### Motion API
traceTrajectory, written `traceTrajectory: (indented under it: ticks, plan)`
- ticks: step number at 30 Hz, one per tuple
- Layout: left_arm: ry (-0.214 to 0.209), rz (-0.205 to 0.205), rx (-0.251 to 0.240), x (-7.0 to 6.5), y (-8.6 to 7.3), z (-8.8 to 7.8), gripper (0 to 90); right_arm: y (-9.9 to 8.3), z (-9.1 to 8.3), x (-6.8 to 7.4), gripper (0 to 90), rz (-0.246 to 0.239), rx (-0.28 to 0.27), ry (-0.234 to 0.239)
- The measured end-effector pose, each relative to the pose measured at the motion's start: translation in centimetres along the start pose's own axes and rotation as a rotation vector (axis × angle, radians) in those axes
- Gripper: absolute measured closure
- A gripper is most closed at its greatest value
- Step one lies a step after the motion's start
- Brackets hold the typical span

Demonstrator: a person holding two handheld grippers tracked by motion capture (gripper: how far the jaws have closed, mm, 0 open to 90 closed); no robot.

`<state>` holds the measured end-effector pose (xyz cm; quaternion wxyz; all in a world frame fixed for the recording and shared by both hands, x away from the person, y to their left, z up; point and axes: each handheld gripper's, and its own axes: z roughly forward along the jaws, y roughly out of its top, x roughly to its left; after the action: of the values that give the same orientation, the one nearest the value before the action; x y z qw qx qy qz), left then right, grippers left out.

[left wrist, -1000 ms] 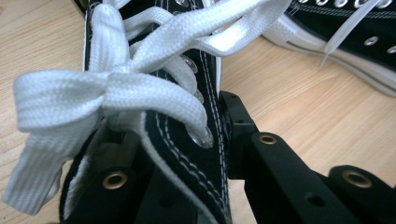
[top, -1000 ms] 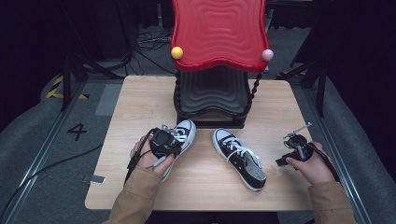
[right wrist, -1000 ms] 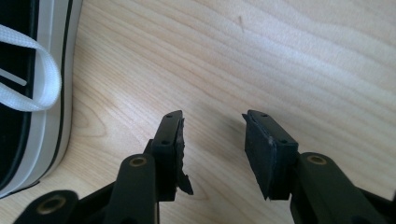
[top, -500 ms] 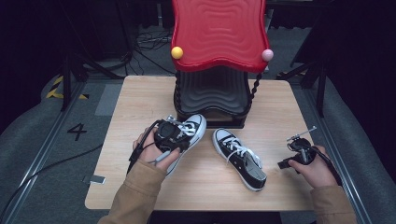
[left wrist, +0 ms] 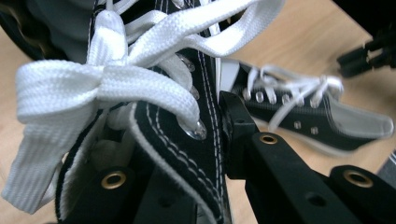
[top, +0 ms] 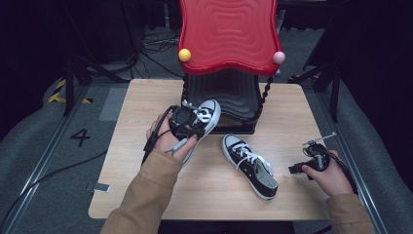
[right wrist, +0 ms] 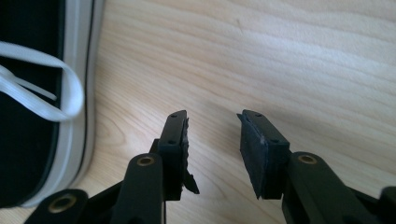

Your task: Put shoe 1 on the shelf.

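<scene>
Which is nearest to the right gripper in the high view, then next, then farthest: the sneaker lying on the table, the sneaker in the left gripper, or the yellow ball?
From the right gripper:
1. Sneaker on the table, just to its left.
2. Held sneaker, clamped in the left gripper, farther left.
3. Yellow ball, at the back left on the red stand's corner.

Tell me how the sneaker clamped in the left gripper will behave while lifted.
The sneaker likely hangs toe-heavy, since the left gripper pinches only its thin canvas side. That canvas probably flexes. Its loose laces may dangle and swing.
</scene>
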<state>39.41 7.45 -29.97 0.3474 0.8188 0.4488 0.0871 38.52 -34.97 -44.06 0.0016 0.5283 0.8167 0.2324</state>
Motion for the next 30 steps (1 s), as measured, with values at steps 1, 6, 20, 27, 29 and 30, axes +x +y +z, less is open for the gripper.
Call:
traceTrajectory:
  ticks: [1, 6, 20, 27, 29, 30]
  plan:
    - [0.011, 0.001, -0.016, 0.0, 0.5, 0.2, 84.7, 0.0, 0.1, 0.0, 63.6, 0.0, -0.03, 0.02]
    - [0.049, 0.008, -0.028, 0.2, 2.5, 0.9, 84.7, -0.1, 0.3, 0.1, 63.4, 0.01, -0.035, 0.038]
    - [0.092, -0.044, -0.079, 0.4, 5.2, 3.2, 84.2, -0.5, 0.3, 0.3, 62.2, 0.012, -0.05, 0.034]
    - [0.158, -0.05, -0.098, 0.2, 6.1, 4.6, 84.3, -1.4, 0.0, 0.2, 61.7, 0.023, -0.06, 0.03]
    - [0.175, -0.051, -0.112, 0.2, 6.2, 4.8, 84.3, -1.6, -0.1, 0.1, 61.7, 0.027, -0.064, 0.03]
    - [0.18, -0.053, -0.124, 0.1, 6.2, 5.0, 84.4, -1.7, -0.2, 0.1, 61.7, 0.028, -0.062, 0.031]
